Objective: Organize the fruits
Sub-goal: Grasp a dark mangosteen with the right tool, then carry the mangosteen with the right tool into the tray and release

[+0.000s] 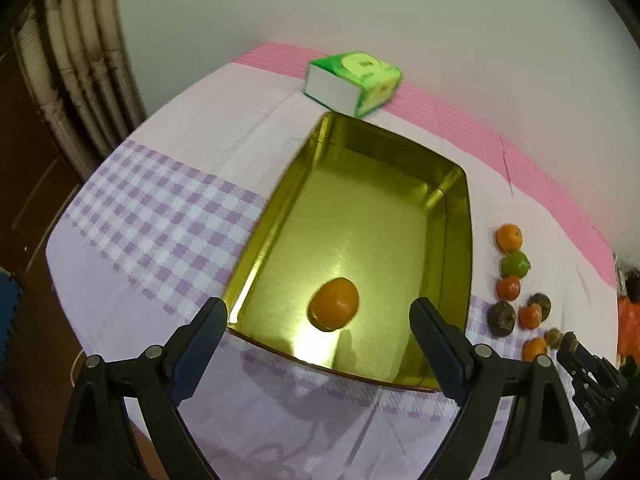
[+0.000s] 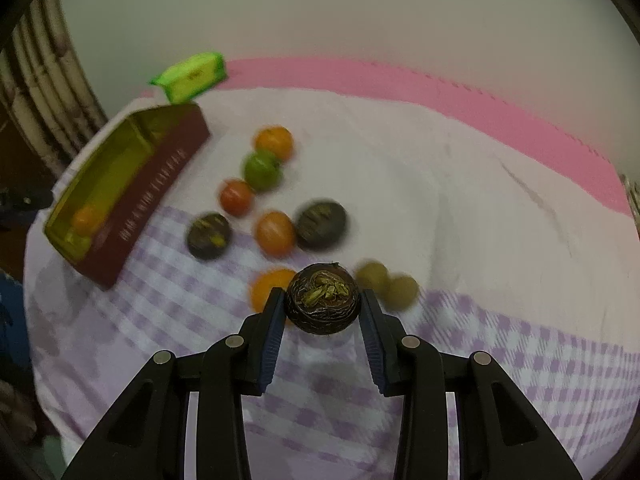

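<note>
Right claw (image 2: 322,300) grips a dark fruit (image 2: 322,304); left claw (image 1: 316,316) gapes empty; tin's (image 2: 160,184) lettering unreadable.

1. My left gripper (image 1: 318,320) is black, with dark blue pads (image 1: 200,344) on its fingers.
2. My right gripper (image 2: 322,304) wears the same black and dark blue, around a dark brown fruit (image 2: 322,304) with yellow-green flecks on top.
3. The tin (image 1: 456,240) is shiny gold-green inside and dark maroon outside, with pale lettering along its side.
4. The orange (image 1: 334,309) in the tin is deep orange.
5. The cloth (image 1: 160,216) is white with lilac checks, edged by a pink band.
6. The tissue pack (image 1: 354,82) is bright green and white.
7. The loose fruits are orange, red-orange, dark brown and dull olive; one lime (image 2: 262,171) is green.
</note>
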### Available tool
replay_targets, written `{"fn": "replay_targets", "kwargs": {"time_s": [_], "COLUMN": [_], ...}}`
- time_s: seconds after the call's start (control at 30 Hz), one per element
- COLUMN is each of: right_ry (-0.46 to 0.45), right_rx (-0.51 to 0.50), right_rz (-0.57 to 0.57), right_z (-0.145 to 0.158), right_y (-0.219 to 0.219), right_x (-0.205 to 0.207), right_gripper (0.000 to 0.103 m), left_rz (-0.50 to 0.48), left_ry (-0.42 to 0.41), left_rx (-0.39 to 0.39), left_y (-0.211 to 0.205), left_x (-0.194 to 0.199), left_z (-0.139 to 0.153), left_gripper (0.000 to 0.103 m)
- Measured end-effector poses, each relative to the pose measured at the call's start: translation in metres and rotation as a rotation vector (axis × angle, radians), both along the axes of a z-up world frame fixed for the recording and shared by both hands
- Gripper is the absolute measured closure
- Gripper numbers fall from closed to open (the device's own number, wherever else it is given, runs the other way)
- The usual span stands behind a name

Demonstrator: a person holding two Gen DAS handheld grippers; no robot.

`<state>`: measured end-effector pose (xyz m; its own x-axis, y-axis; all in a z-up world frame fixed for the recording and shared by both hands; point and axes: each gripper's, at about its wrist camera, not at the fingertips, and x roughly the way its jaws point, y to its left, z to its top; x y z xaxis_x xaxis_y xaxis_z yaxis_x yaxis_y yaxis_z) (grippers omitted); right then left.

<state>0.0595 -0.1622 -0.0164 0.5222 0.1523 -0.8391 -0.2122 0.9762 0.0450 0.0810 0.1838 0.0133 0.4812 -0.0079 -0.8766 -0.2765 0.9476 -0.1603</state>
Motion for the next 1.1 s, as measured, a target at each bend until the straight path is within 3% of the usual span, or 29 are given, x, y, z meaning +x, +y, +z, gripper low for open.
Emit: {"fn": "replay_targets", "kwargs": {"time_s": [0.43, 0.83, 1.1], "right_ry": [-0.020, 0.020, 0.055], "right_rx": [0.064, 0.008, -0.031], "right_rz": [0.296, 0.460, 0.486], "right_z": [0.036, 0.013, -0.006], "right_y": [0.132, 0.217, 0.234], "right_x": [0.016, 0.023, 0.030], "right_gripper": [0.065, 0.065, 0.065], "left_rz": [0.243, 0.330, 0.376], "left_ry": [0.034, 0.059, 0.098], "left_rx": [0.001, -0.069, -0.080], "left_y": [0.063, 0.088, 0.096], "left_x": [-0.019, -0.021, -0.022], "left_z": [-0.001, -0.011, -0.020], "left_gripper": [0.008, 0.007, 0.007]}}
